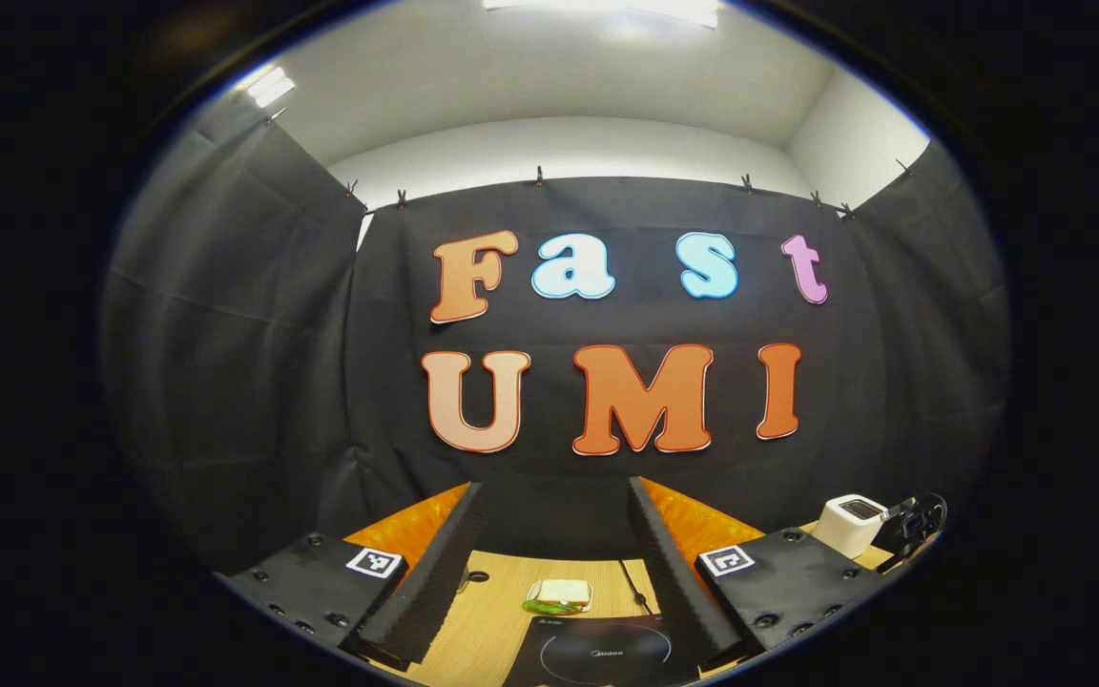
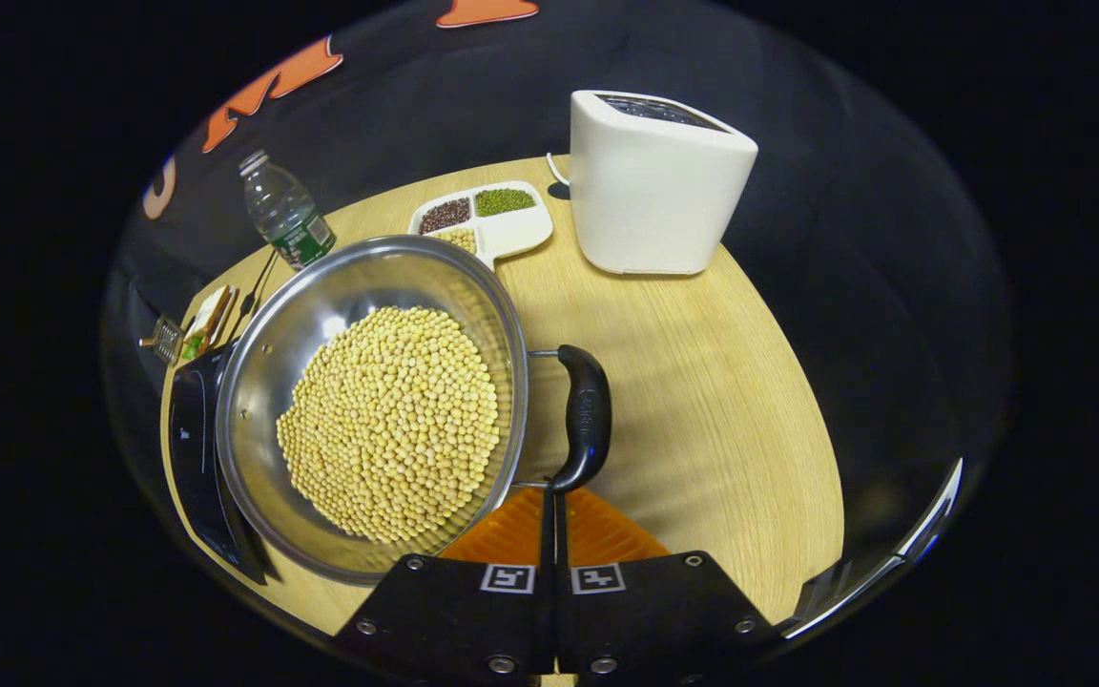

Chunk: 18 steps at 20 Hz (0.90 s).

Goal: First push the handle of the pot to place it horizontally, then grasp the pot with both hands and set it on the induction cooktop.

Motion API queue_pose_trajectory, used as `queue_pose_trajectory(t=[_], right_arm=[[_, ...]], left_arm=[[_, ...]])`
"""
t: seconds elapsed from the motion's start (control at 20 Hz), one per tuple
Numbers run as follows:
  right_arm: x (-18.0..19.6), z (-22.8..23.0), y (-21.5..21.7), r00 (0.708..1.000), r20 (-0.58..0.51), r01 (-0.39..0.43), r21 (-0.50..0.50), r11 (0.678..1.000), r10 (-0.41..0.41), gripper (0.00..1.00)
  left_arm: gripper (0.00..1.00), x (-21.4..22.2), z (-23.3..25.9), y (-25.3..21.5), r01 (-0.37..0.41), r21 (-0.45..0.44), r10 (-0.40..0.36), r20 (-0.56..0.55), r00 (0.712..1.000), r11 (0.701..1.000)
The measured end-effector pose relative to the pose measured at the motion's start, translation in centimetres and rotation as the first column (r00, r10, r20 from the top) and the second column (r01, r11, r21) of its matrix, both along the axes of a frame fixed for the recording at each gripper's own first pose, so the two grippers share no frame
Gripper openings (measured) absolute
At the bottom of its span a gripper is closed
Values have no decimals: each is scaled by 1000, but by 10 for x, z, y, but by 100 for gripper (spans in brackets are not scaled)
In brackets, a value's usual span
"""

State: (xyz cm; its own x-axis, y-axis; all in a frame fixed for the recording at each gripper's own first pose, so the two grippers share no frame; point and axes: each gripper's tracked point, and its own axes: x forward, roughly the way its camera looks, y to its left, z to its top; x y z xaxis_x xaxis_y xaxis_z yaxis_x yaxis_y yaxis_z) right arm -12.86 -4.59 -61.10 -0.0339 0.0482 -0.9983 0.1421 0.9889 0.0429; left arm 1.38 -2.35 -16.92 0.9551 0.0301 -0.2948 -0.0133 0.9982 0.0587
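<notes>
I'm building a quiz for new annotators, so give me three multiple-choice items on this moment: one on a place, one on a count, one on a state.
1. Where does the pot sit?
A. partly over the induction cooktop
B. on top of the toaster
C. on the divided dish

2. How many compartments of the divided dish hold contents?
A. one
B. three
C. five

3. How do the right gripper's fingers stand?
A. wide apart
C. closed together at the pot handle's lower end
B. clamped on the bottle

Answers: 1 A, the pot's rim overlaps the induction cooktop at its left; 2 B, dark, green and pale fillings show; 3 C, the fingers meet at the pot handle.
</notes>
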Motion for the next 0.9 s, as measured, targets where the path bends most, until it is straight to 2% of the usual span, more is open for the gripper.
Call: queue_pose_trajectory(t=[0.45,0.6,0.8,0.9], right_arm=[[31,-13,-10,997,0,81,11,997,-81,0],[40,-21,-7,994,12,104,4,995,-104,0],[49,-23,-10,990,20,142,21,990,-143,0],[53,-26,-10,991,23,135,24,991,-135,0]], left_arm=[[99,18,-44,-24,39,-23,-41,-77,996,999],[98,23,-57,-38,80,-11,-81,-83,993,997],[98,22,-89,-64,132,-4,-132,-145,981,991],[98,23,-104,-78,151,-16,-151,-169,974,988]])
